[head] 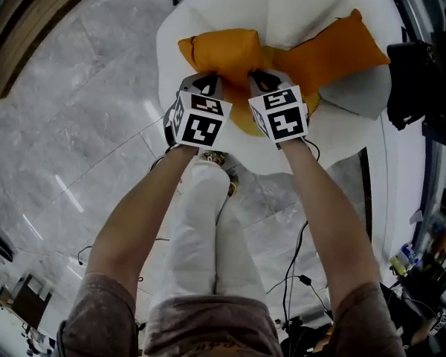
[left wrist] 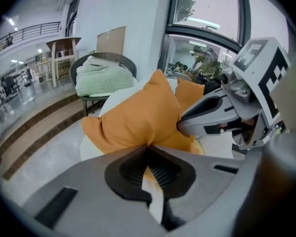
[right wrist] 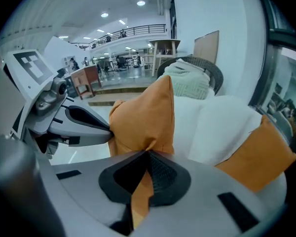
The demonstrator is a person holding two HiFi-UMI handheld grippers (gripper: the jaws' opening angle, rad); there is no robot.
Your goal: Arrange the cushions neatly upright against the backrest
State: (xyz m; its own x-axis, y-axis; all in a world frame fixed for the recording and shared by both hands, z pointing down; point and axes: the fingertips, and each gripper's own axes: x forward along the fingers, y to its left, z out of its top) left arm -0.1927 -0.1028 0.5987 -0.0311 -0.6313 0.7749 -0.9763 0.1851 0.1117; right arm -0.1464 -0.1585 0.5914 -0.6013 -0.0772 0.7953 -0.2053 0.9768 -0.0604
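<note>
An orange cushion (head: pixel 224 50) hangs in front of the white sofa (head: pixel 208 6), pinched along its near edge by both grippers. My left gripper (head: pixel 207 79) is shut on the cushion's left part, with fabric caught between its jaws (left wrist: pixel 149 151). My right gripper (head: pixel 259 77) is shut on the same cushion (right wrist: pixel 144 115) a little to the right, its jaws (right wrist: pixel 148 155) clamping a fold. The two grippers sit side by side, close together. A second orange cushion (head: pixel 334 47) lies tilted on the seat to the right, also seen in the right gripper view (right wrist: pixel 259 157).
A grey cushion (head: pixel 360 95) lies at the sofa's right front edge. A dark wicker chair with a green blanket (left wrist: pixel 101 78) stands behind the sofa by the wall. Black equipment (head: pixel 409 80) is at the right. Cables (head: pixel 293 274) trail on the marble floor beside the person's legs.
</note>
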